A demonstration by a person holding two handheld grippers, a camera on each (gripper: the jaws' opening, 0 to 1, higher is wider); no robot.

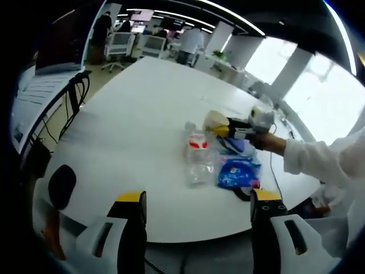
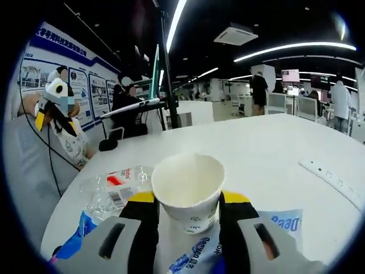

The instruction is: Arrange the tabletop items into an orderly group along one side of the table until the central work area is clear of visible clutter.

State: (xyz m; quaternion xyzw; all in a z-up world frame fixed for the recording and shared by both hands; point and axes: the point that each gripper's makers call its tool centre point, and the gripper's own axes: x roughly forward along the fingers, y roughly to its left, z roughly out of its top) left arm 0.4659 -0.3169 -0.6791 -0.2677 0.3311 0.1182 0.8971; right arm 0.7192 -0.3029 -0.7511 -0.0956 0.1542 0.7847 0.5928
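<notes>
White round table [image 1: 131,108] under office strip lights, people and chairs far off at the back, and most of that tabletop is bare. Your clutter sits bunched near one edge: a clear plastic bag with a red label [image 1: 198,157], a blue packet [image 1: 238,172] just beside it, all close together.

Your right gripper [image 2: 188,214] has the paper cup [image 2: 188,188] clamped between its jaws, upright, mouth open to the ceiling, lifted over the blue packet [image 2: 285,221] with the clear bag [image 2: 114,188] off to its left. In the left gripper view you can see that same right gripper [image 1: 225,128] hanging above the pile with the cup [image 1: 215,120] at its tip, your sleeve [image 1: 325,160] reaching in from the right.

Your left gripper [image 1: 197,220] hangs back off the near edge of the table, jaws spread wide, nothing between them. The pile lies straight ahead of it, well apart.

So the right hand is the nearer one by far. My read: set the cup down upright just beside the bag and packet, keeping it level so it doesn't tip on the packet's soft edge.
</notes>
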